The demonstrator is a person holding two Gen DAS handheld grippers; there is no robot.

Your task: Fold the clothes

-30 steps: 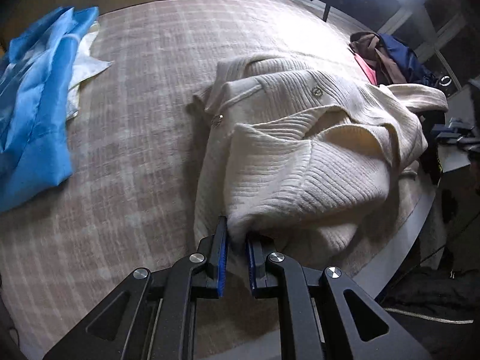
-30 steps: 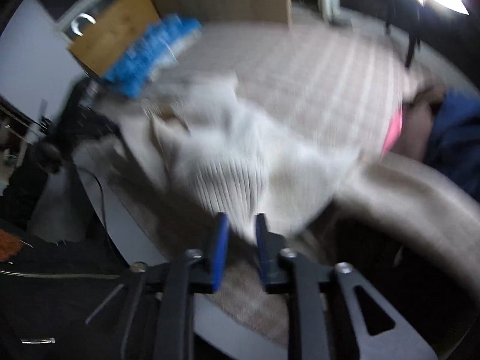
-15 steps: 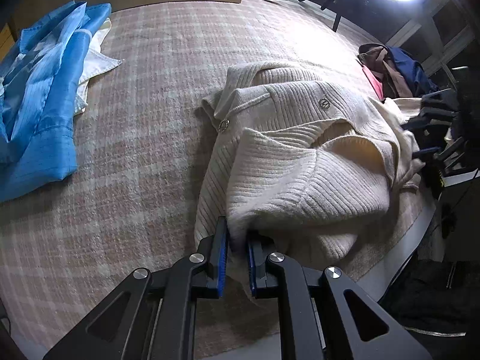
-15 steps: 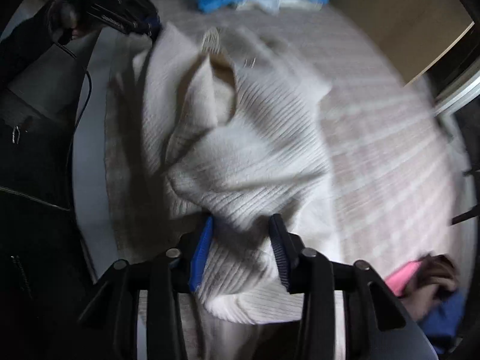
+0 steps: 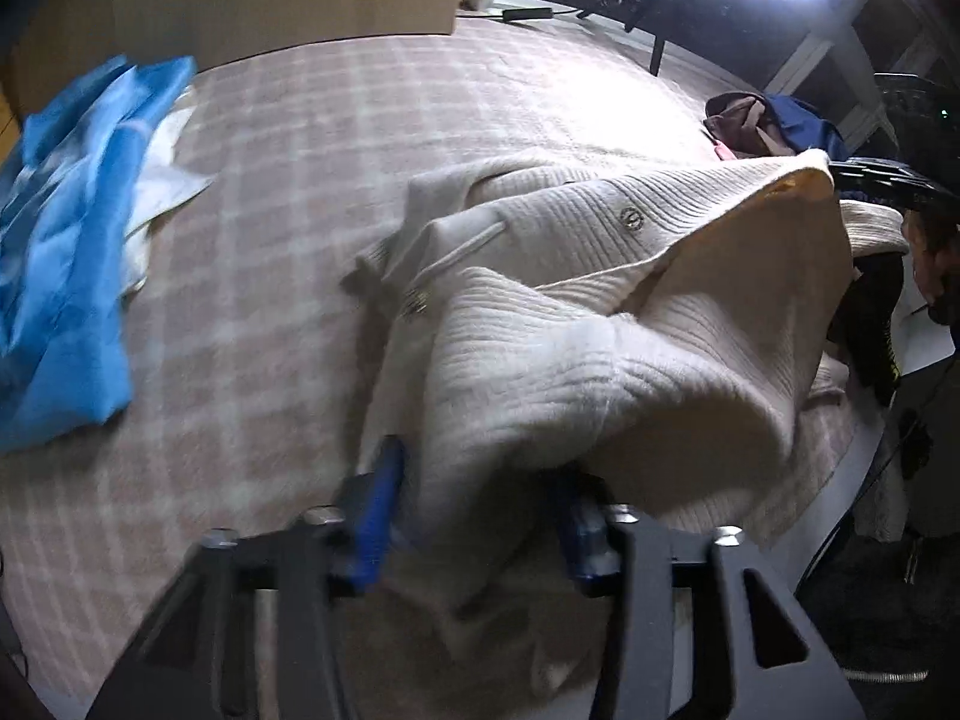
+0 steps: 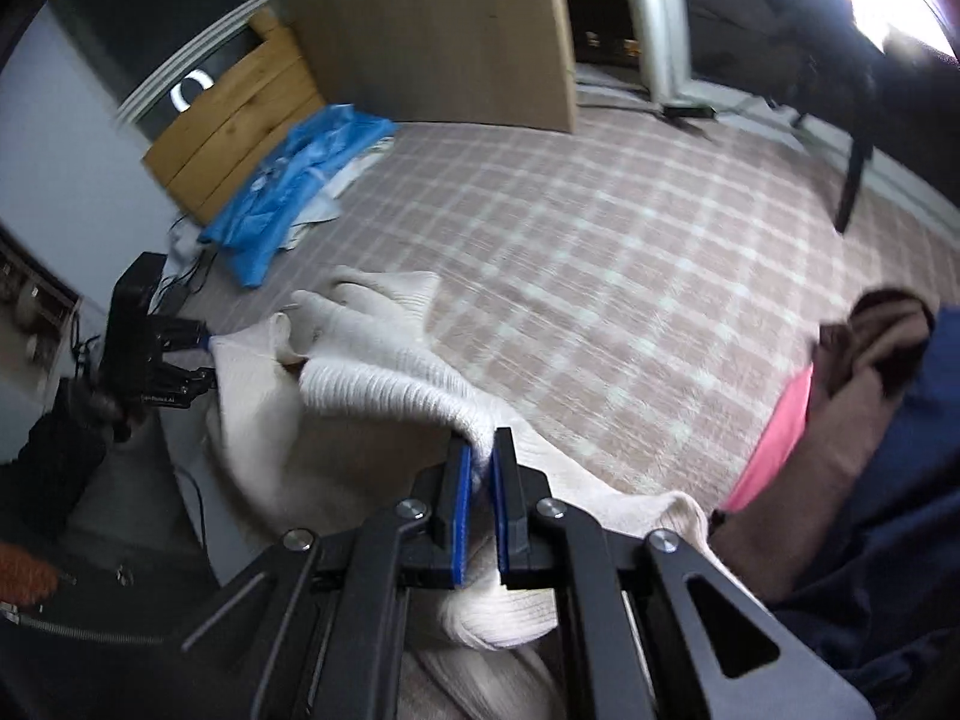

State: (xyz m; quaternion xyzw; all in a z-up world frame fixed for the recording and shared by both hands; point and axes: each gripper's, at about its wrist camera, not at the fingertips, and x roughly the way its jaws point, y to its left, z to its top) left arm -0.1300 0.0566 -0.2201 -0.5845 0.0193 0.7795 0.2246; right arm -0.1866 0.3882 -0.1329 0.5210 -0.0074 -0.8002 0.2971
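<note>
Your right tongs [image 6: 478, 471] are clenched on the cream cardigan's [image 5: 600, 324] ribbed edge; your left tongs [image 5: 474, 510] pinch its near hem. The cardigan lies on the checked blanket [image 5: 372, 120], right of blue clothes [image 5: 66, 252].

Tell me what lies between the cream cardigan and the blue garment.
Only bare plaid cover lies between the cream cardigan and the blue garment; the left wrist view shows it.
</note>
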